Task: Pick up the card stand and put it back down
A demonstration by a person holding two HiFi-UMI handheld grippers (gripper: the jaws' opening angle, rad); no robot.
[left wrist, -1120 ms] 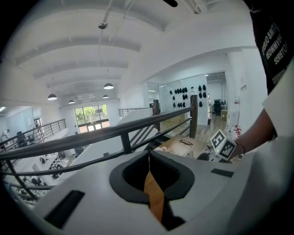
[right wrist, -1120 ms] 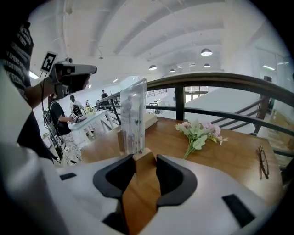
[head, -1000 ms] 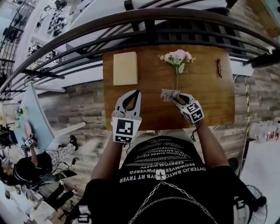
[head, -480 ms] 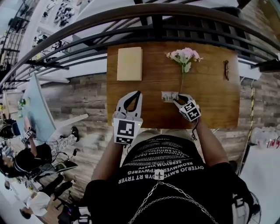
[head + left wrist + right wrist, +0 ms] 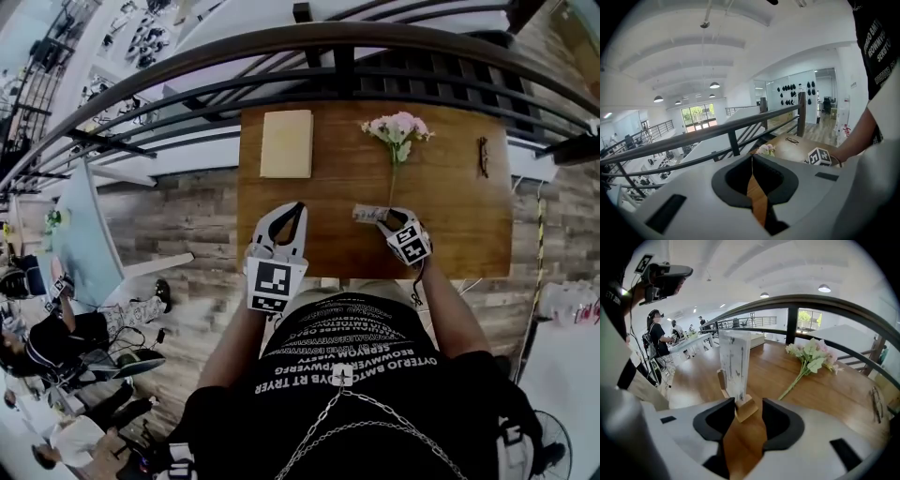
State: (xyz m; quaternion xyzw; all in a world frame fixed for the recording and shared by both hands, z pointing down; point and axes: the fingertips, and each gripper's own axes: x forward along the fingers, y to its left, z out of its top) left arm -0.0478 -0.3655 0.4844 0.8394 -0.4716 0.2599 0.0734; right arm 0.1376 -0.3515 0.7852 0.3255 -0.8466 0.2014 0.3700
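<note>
Right gripper (image 5: 747,408): jaws opening, spread either side of the card stand's (image 5: 735,366) wooden base, not squeezing it.
Card stand: upright on the table (image 5: 450,216); its card's print is too blurred to read.
Left gripper (image 5: 751,157): jaws pressed together, empty, left of the card stand.
Flowers (image 5: 397,131): lying just beyond the card stand.

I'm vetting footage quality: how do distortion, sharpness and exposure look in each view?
Head view: heavy fisheye bows the railing; the table stays sharp. Left gripper view: dark round vignette, far windows bright. Right gripper view: card stand crisp, evenly lit, railing curved.
</note>
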